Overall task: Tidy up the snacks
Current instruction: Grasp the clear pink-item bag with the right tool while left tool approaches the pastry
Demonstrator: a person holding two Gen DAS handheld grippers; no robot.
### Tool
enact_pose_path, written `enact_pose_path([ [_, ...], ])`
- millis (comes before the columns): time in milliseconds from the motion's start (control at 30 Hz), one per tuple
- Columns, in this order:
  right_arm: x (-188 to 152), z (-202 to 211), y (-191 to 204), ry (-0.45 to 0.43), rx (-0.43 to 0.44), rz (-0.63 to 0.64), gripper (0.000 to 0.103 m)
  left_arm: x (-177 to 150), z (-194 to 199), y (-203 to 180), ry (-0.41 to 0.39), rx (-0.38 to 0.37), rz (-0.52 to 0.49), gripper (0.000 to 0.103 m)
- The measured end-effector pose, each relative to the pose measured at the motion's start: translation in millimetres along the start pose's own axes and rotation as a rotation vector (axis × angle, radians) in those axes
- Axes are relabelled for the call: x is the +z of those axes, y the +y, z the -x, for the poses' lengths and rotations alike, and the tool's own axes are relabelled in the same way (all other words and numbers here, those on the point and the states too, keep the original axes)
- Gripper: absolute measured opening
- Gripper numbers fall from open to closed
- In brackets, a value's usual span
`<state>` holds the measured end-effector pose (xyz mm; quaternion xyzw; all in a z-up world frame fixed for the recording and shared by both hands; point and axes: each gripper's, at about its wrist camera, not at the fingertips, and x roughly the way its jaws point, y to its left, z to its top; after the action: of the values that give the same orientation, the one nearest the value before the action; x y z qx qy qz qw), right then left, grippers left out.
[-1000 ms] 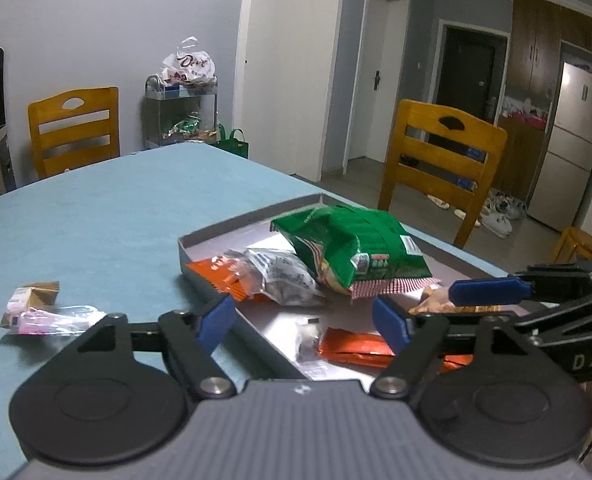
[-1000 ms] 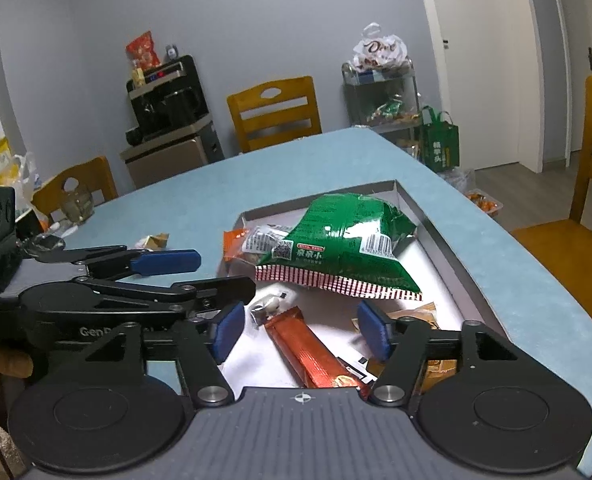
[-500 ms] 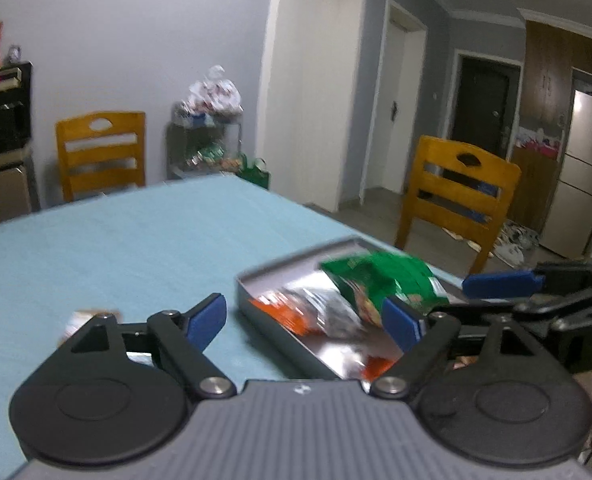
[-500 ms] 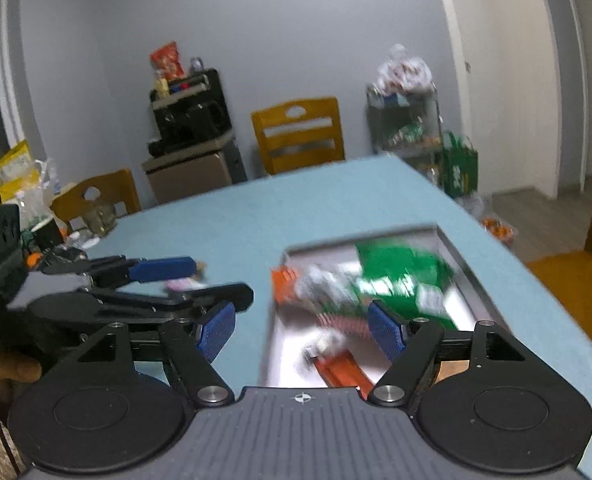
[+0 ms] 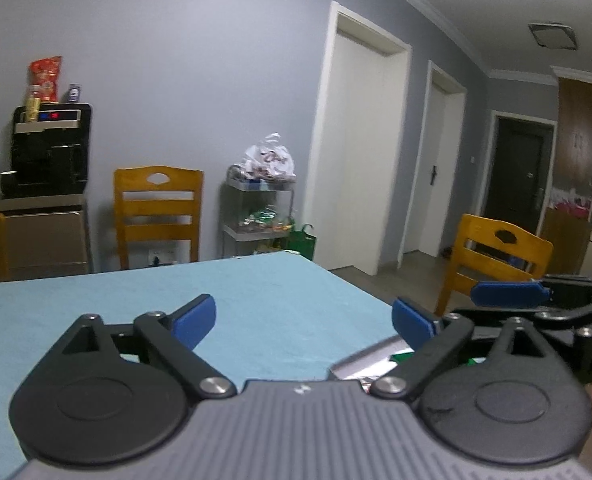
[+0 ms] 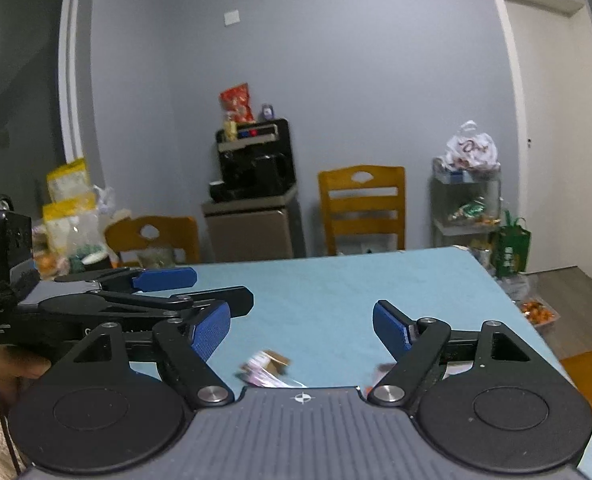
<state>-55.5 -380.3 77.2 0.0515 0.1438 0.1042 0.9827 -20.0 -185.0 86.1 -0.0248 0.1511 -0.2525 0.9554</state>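
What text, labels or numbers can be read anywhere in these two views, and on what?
None legible.
White plastic bag on the shelf: dark print, too blurred.
Red snack bag on the black machine: blurred.
Green tote bag: white print, unreadable.
Left tongs body: letters hidden behind the right tongs.

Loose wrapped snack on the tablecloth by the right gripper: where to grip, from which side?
Probably from above, fingers closing across the narrow middle of the snack. It lies flat and low on the tablecloth, so a side approach would only push it. The right gripper is open above it; blur hides its exact outline.
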Motion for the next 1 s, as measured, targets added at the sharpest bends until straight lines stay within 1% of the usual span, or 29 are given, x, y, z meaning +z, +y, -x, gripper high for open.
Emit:
enact_pose_path([
  [100,0.4,-8.7,9.2,0.015,0.018,0.011,0.083,-0.7,7.4,18.0,0.002,0.044,0.020,0.097],
  [267,-6.4,-19.9,20.8,0.055,0.014,0.030,0.084,-13.2,6.7,54.4,0.061,0.118,0.116,0.097],
  [367,-14.2,-29.0,22.0,0.093,0.008,0.017,0.084,-24.0,3.8,72.0,0.092,0.133,0.163,0.097],
  [533,-28.1,-52.5,27.7,0.152,0.003,0.031,0.084,-38.8,-11.7,86.1,0.134,0.173,0.165,0.097],
  [600,-34.6,-66.4,32.3,0.174,0.018,0.052,0.084,-44.3,-20.1,89.6,0.149,0.200,0.169,0.097],
  [667,-41.4,-85.1,40.2,0.197,0.023,0.100,0.084,-51.0,-27.6,93.4,0.159,0.226,0.170,0.097],
  [733,-51.6,-104.6,49.0,0.206,0.001,0.171,0.084,-60.5,-37.8,95.3,0.167,0.243,0.176,0.097],
  [833,-70.2,-133.6,59.9,0.234,-0.062,0.252,0.082,-74.0,-51.2,104.6,0.182,0.247,0.201,0.097],
  [900,-79.3,-150.4,66.5,0.262,-0.081,0.272,0.080,-84.4,-59.3,111.4,0.201,0.250,0.211,0.097],
  [1000,-92.3,-174.1,73.1,0.308,-0.102,0.283,0.076,-94.3,-68.5,116.5,0.224,0.286,0.179,0.097],
])
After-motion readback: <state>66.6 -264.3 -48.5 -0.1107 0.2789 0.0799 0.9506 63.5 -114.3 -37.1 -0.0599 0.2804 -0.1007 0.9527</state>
